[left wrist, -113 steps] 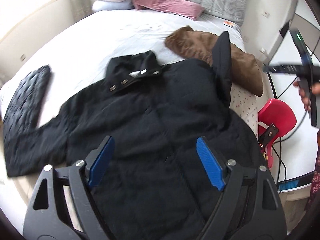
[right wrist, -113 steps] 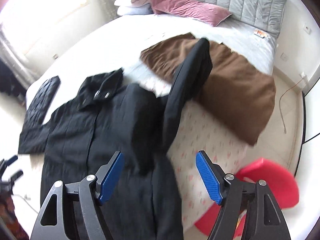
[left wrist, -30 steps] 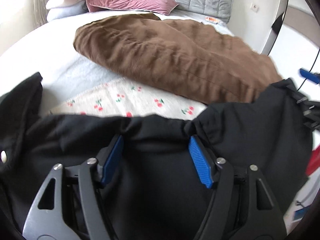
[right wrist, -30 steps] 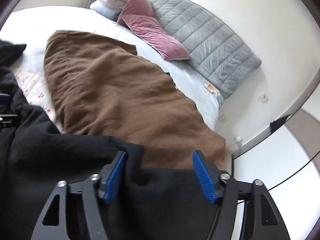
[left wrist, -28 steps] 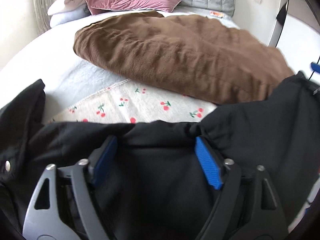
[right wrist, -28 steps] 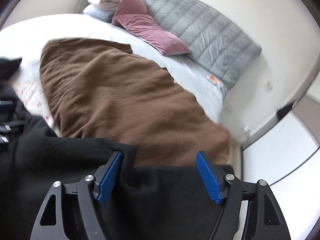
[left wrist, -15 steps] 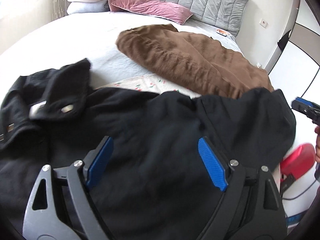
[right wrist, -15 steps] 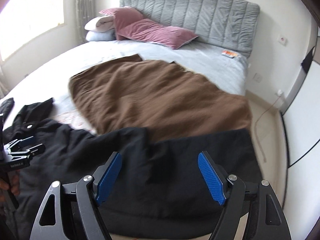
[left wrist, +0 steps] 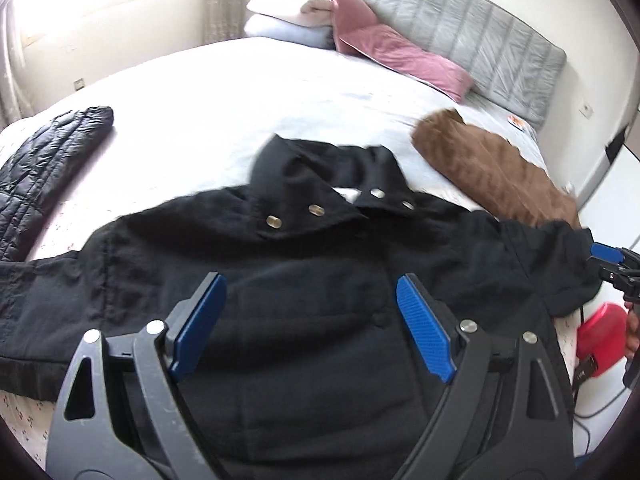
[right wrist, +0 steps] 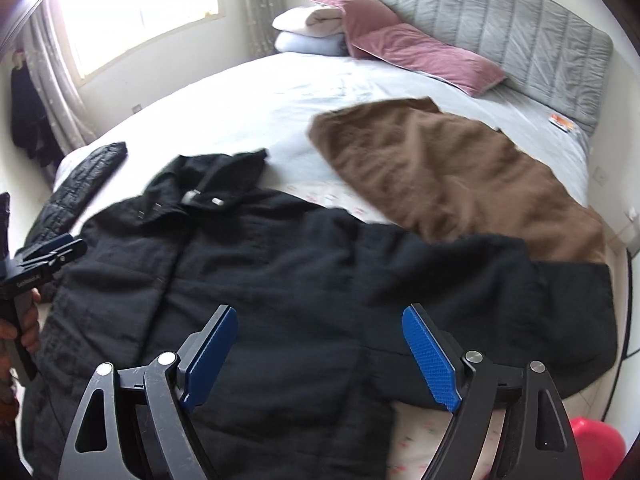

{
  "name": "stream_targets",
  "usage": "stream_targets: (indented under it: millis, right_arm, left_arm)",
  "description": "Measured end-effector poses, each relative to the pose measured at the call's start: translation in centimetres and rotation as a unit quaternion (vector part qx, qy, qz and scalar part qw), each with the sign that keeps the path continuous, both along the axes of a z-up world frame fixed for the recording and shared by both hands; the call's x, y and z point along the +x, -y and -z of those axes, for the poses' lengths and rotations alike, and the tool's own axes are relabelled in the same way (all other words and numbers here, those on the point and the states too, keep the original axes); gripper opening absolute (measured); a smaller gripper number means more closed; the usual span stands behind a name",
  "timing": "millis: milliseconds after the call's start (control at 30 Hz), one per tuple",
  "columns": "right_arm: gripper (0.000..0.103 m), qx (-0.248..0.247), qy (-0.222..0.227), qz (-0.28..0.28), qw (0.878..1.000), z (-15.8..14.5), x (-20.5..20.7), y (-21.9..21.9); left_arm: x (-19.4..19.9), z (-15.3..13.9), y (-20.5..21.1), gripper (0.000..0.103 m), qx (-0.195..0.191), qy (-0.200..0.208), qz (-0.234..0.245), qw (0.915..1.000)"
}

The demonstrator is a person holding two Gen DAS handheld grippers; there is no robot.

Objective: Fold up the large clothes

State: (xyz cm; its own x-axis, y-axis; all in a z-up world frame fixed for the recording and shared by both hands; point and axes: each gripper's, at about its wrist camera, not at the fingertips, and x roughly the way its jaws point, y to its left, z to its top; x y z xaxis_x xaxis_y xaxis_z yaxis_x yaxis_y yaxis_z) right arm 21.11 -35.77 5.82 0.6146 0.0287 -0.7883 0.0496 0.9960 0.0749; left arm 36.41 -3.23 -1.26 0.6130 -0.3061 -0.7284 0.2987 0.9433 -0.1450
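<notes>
Both tongs [left wrist: 312,324] [right wrist: 320,354] agape — above coat [left wrist: 304,264].

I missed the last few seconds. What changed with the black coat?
The coat's right sleeve, earlier folded up over the body, now lies spread out sideways below the brown blanket. Both tools, left and right, are open and pulled back. Quilted jacket and pillows unchanged.

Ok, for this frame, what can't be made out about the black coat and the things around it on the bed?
- Black buttoned coat: its hem, cut off by the lower edge and the open left gripper in the left wrist view.
- Its left sleeve end: cut off at the left edge.
- Brown fleece blanket: near edge hidden under the coat sleeve, right wrist view.
- Small orange-printed item by the headboard: too small to identify.
</notes>
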Motion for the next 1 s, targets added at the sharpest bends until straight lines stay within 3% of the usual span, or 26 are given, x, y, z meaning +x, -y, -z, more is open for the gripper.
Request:
stream_targets:
  millis: [67,167,233,300,333,400,500,567,633,667,767,800,833,900,1000]
  right_arm:
    - [0.086,0.021,0.015,-0.009,1.000,0.1,2.6,-2.6]
    - [0.084,0.052,0.032,-0.013,0.998,1.5,7.1,-5.5]
    - [0.069,0.065,0.034,-0.015,0.997,3.0,10.1,-6.8]
    - [0.040,0.084,0.029,-0.018,0.996,4.8,13.5,-7.7]
    - [0.035,0.094,0.028,-0.020,0.995,5.8,15.2,-8.0]
    - [0.028,0.109,0.035,-0.022,0.993,7.3,17.6,-8.7]
    - [0.027,0.134,0.028,-0.026,0.990,10.2,20.2,-9.5]
    - [0.027,0.119,0.003,-0.019,0.993,12.7,20.8,-9.8]
    - [0.018,0.083,-0.022,-0.017,0.996,15.5,20.4,-9.8]
    - [0.016,0.080,-0.004,-0.023,0.997,15.9,19.5,-9.7]
    - [0.018,0.099,-0.005,-0.010,0.995,15.1,17.8,-9.0]
    - [0.028,0.097,-0.012,-0.006,0.995,14.4,16.9,-8.9]
    - [0.036,0.093,-0.018,-0.005,0.995,13.9,16.0,-8.9]
    - [0.063,0.088,-0.005,-0.011,0.996,12.5,13.6,-9.0]
    - [0.075,0.065,0.008,-0.019,0.998,10.8,8.9,-9.4]
  left_arm:
    - [1.9,0.9,-0.6,0.084,-0.007,-0.004,-0.012,0.9999]
    - [4.6,2.6,-0.8,0.066,-0.029,-0.010,-0.019,0.9994]
    - [6.1,3.9,-0.7,0.046,-0.051,-0.014,-0.015,0.9985]
    - [7.6,5.1,0.0,0.034,-0.068,-0.014,-0.005,0.9976]
    - [8.1,5.5,0.2,0.029,-0.075,-0.010,-0.001,0.9972]
    - [9.1,6.6,0.6,0.028,-0.083,0.000,0.006,0.9966]
    - [10.3,8.7,0.7,0.028,-0.093,-0.001,0.008,0.9957]
    - [10.9,10.5,0.1,0.028,-0.104,-0.017,0.005,0.9944]
    - [11.0,11.0,-1.1,0.028,-0.149,-0.026,0.009,0.9885]
    - [11.1,11.0,-1.6,0.028,-0.166,-0.033,0.007,0.9856]
    - [10.3,10.3,-1.9,0.032,-0.146,-0.049,0.001,0.9881]
    - [9.7,9.9,-2.1,0.040,-0.136,-0.055,0.005,0.9892]
    - [8.8,9.4,-2.3,0.055,-0.124,-0.062,0.008,0.9904]
    - [6.5,8.0,-3.4,0.069,-0.103,-0.052,0.008,0.9933]
    - [2.9,6.9,-5.5,0.080,-0.088,-0.036,0.008,0.9954]
